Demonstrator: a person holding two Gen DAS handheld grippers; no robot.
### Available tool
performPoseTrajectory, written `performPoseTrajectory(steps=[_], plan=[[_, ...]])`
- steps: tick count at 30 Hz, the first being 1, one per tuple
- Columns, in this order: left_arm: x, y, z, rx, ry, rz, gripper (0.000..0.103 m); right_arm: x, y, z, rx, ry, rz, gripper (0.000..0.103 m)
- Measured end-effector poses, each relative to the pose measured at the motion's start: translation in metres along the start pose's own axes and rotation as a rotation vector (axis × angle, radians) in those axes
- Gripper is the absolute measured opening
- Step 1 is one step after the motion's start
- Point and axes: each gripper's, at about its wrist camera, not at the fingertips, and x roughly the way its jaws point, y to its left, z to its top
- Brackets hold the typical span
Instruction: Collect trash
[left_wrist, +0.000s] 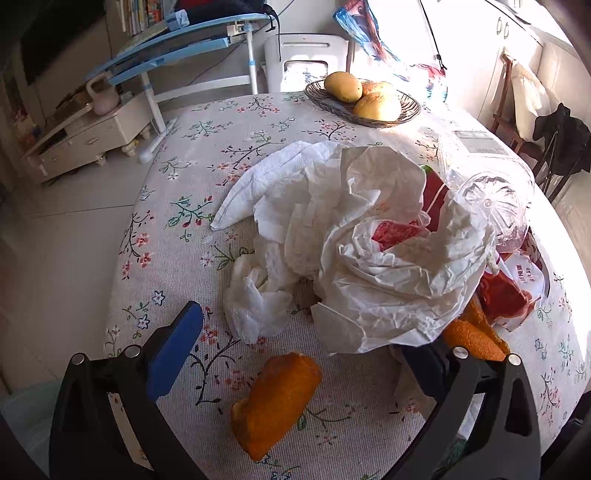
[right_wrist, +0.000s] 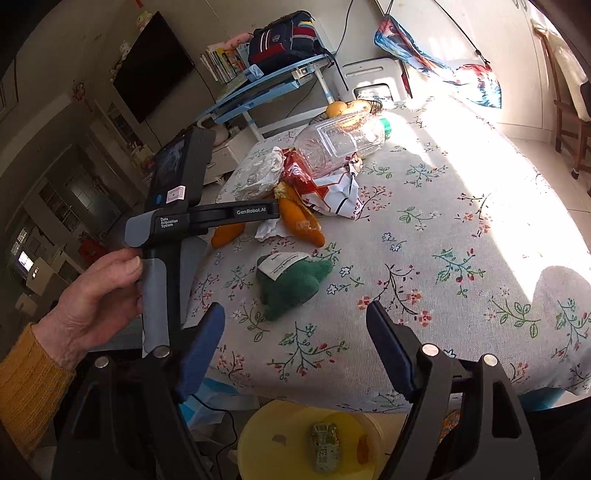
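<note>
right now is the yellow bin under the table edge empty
No, the yellow bin already holds a crumpled wrapper and an orange scrap.

The crumpled white paper is covering most of the red wrapper beneath it and hiding the tip of the left gripper's right finger. Behind the paper, the clear bottle's neck is running out of sight.

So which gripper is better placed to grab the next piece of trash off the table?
Left, probably. The left gripper is open right at the orange peel and crumpled paper, while the right gripper hovers back over the yellow bin.
</note>
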Motion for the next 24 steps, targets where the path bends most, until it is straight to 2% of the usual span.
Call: performPoseTrajectory(steps=[12,24], plan=[[0.000,0.000,0.000,0.000,0.000,0.000,0.097,0.003,0.013,-0.010,-0.076,0.012,-0.058,0.078],[0.000,0.000,0.000,0.000,0.000,0.000,0.097,0.011,0.020,-0.018,-0.156,0.017,-0.161,0.078]])
